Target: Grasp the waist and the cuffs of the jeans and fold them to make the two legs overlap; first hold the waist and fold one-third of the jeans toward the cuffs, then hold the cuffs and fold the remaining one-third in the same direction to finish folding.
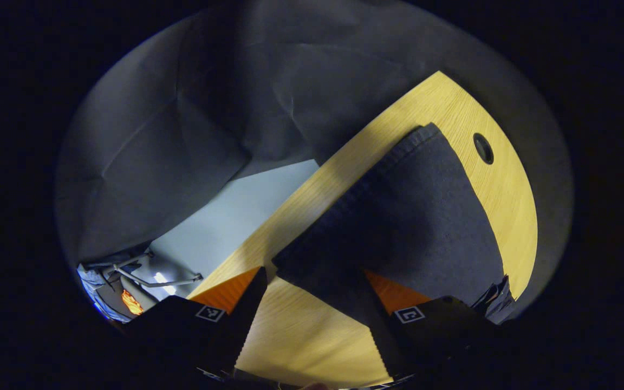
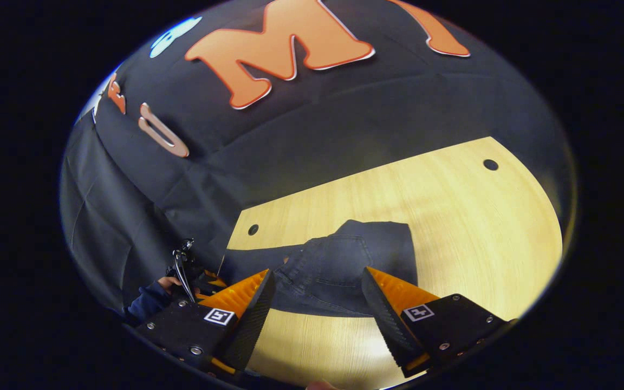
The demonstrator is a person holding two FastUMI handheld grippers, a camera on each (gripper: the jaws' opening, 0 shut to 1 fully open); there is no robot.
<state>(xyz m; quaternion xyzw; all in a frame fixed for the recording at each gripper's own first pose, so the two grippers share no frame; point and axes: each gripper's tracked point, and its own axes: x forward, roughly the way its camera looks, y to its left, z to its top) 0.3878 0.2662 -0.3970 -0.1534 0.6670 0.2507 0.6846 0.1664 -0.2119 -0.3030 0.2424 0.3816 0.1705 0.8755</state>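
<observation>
Dark jeans (image 2: 339,265) lie flat on the wooden table (image 2: 453,227), waist end with a back pocket toward me in the right gripper view. My right gripper (image 2: 317,273) hovers open just before that waist end, nothing between its fingers. In the left gripper view one dark leg (image 1: 415,216) runs up to its hem near the table's far edge. My left gripper (image 1: 312,276) is open at the leg's near corner, its right finger (image 1: 393,295) over the cloth. The left gripper (image 2: 209,281) and the hand (image 2: 166,284) holding it also show at the jeans' left end.
The table (image 1: 301,336) has round cable holes (image 1: 483,148) (image 2: 491,164) (image 2: 253,229) near its edges. Black cloth walls (image 1: 209,108) close in behind. Off the table's edge lie pale floor (image 1: 236,216) and a metal stand (image 1: 149,276).
</observation>
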